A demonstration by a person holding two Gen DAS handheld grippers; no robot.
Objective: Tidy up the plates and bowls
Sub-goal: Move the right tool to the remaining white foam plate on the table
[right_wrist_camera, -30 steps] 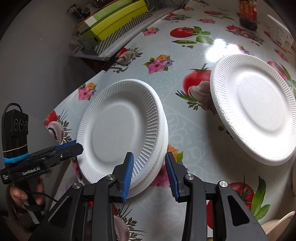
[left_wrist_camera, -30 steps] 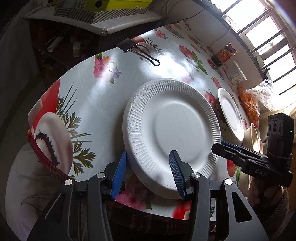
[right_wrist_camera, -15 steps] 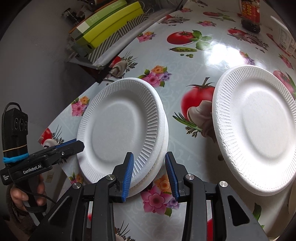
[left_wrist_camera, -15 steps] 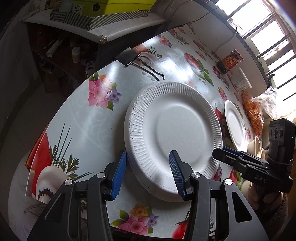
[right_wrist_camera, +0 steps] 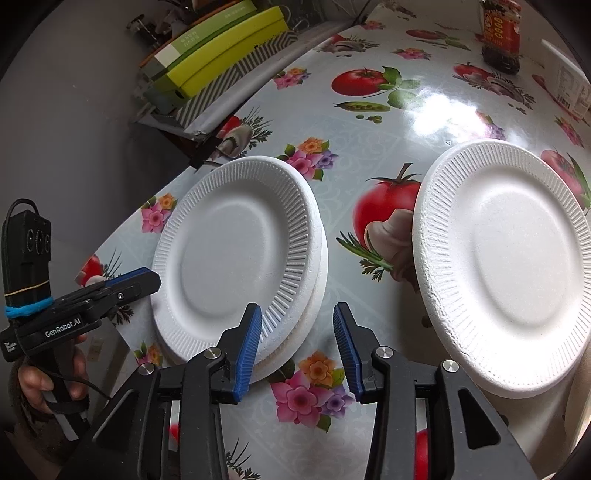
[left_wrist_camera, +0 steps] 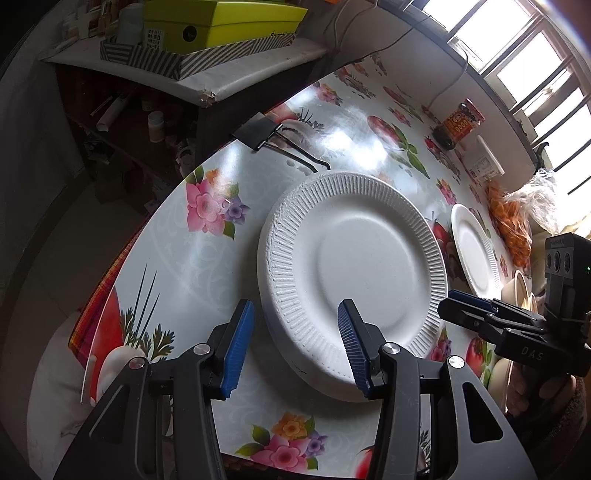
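Right gripper [right_wrist_camera: 297, 338], jaws just widened and empty, beside the plate stack [right_wrist_camera: 236, 254] at 10 o'clock; left gripper [left_wrist_camera: 295, 339] apart, straddling its rim: light foam may skid.

Bright windows [left_wrist_camera: 524, 62] above a cluttered wooden shelf [left_wrist_camera: 177, 85]

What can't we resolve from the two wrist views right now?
- Plate count in the stack: both views, the top plate covers the rest; only rim edges show.
- Bowls: left wrist view, right gripper blocks them.
- Single plate: right wrist view, far rim cut by the frame edge.
- Bottle label: too small to read.
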